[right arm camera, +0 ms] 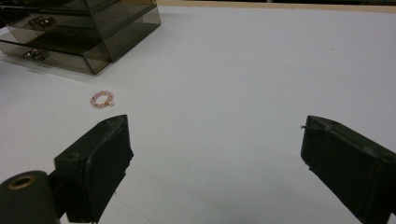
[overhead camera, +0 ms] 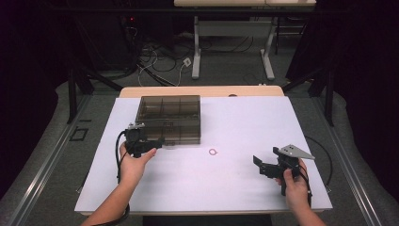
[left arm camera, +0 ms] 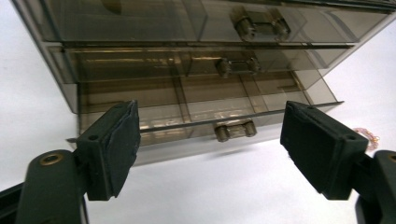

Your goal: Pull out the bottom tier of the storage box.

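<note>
A smoky clear drawer box (overhead camera: 169, 117) stands on the white table top, left of the middle. In the left gripper view its lowest drawer (left arm camera: 187, 109) sticks out a little, with a small handle (left arm camera: 236, 130) on its front. My left gripper (overhead camera: 159, 141) is open right at the box's near front; in its own view the left gripper (left arm camera: 210, 126) has nothing between the pads. A small pink bead ring (overhead camera: 213, 151) lies on the table to the right of the box. Farther right my right gripper (overhead camera: 258, 163) stands open and empty, pointing toward the ring (right arm camera: 102, 99).
The white sheet (overhead camera: 244, 122) covers a wooden table whose far edge (overhead camera: 202, 91) shows behind the box. On the floor beyond it lie cables (overhead camera: 160, 61), beside the legs of another table (overhead camera: 196, 52). Each gripper trails a black cable.
</note>
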A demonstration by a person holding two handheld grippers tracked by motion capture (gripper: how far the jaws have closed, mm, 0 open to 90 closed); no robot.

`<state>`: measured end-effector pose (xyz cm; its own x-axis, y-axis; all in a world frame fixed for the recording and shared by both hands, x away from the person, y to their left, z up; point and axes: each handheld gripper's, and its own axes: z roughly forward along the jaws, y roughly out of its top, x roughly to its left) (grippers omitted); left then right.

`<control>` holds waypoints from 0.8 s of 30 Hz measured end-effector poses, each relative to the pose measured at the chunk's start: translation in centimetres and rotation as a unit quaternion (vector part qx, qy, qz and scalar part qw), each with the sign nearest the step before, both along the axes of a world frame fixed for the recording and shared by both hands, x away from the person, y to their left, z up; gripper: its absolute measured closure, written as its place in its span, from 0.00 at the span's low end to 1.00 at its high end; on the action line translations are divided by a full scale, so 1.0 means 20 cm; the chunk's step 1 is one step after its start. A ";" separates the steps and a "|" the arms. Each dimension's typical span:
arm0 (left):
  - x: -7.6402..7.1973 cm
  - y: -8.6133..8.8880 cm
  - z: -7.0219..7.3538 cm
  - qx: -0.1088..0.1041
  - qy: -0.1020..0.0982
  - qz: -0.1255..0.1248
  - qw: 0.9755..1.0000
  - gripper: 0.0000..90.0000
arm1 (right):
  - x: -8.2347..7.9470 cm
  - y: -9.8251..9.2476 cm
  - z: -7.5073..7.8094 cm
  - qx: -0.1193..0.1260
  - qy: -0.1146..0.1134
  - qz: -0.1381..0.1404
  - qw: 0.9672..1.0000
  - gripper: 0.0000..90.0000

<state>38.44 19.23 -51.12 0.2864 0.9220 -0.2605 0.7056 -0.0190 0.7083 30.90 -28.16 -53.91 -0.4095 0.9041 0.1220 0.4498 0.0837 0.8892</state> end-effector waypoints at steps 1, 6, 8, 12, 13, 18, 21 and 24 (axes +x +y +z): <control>0.00 0.00 0.00 0.001 -0.005 0.004 1.000 0.24 | 0.00 0.00 0.00 -0.001 0.001 0.000 1.000 0.09; 0.02 0.03 0.02 0.013 -0.004 0.010 1.000 0.27 | 0.00 0.00 0.00 0.002 -0.001 0.000 1.000 0.09; 0.02 0.04 0.02 0.016 -0.004 0.012 1.000 0.29 | 0.00 0.00 0.00 0.002 -0.001 0.001 1.000 0.09; 0.04 0.07 0.03 0.017 -0.008 0.013 1.000 0.32 | 0.00 0.00 -0.01 0.002 -0.001 0.001 1.000 0.09; 0.04 0.08 0.02 0.018 -0.010 0.012 1.000 0.33 | 0.00 0.00 -0.01 0.001 -0.001 0.000 1.000 0.09; 0.06 0.10 0.03 0.033 -0.006 0.013 0.999 0.33 | 0.00 0.00 -0.01 -0.001 0.004 0.002 1.000 0.09; 0.06 0.12 0.03 0.037 -0.005 0.017 0.999 0.34 | 0.00 0.01 -0.01 0.001 0.002 0.001 1.000 0.09; 0.07 0.13 0.03 0.041 -0.001 0.019 0.999 0.34 | 0.01 0.01 -0.01 0.001 0.001 0.000 1.000 0.09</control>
<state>39.87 21.87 -50.54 0.2511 0.9503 -0.1840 0.7061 -0.0498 0.7064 31.01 -28.05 -54.10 -0.4092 0.9039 0.1245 0.4524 0.0825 0.8880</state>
